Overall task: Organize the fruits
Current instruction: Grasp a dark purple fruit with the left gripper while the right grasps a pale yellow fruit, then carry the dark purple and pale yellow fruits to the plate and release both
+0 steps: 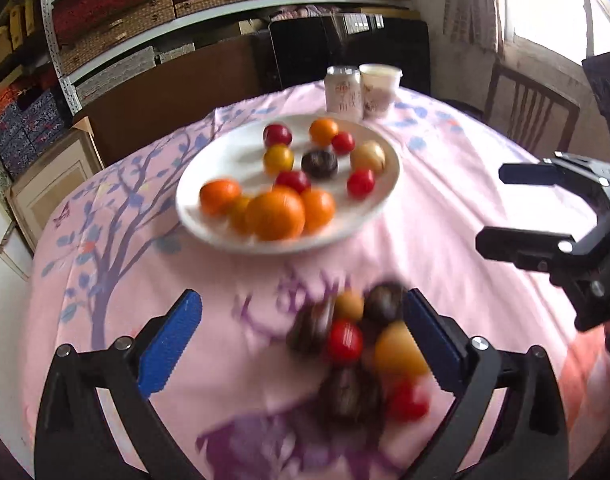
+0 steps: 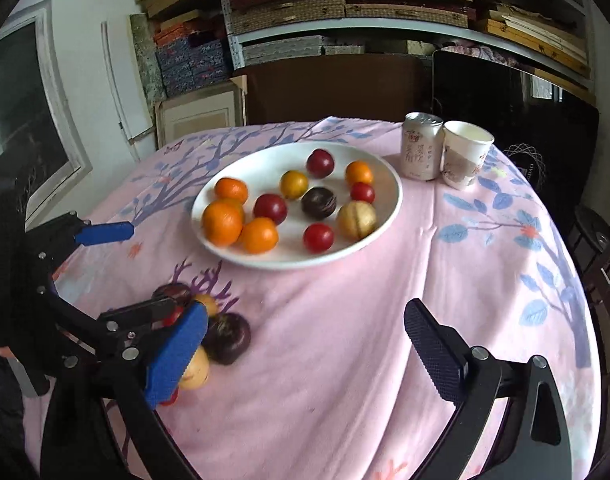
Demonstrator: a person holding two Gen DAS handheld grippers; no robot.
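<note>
A white plate (image 1: 209, 222) (image 2: 385, 172) on the pink tablecloth holds several oranges, red, yellow and dark fruits. A loose cluster of fruits (image 1: 357, 344) (image 2: 225, 336) lies on the cloth in front of the plate, blurred in the left wrist view. My left gripper (image 1: 301, 340), with blue pads, is open; the cluster lies between its fingers, close to the right pad. It also shows in the right wrist view (image 2: 153, 292). My right gripper (image 2: 297, 356) is open and empty over bare cloth; it also shows in the left wrist view (image 1: 489, 208), right of the plate.
A drink can (image 1: 343, 90) (image 2: 421, 146) and a paper cup (image 1: 379, 88) (image 2: 465, 152) stand behind the plate. Shelves of boxes (image 1: 117, 20) fill the back wall. A wooden chair (image 1: 533, 108) stands at the table's far right. The round table drops off at its edges.
</note>
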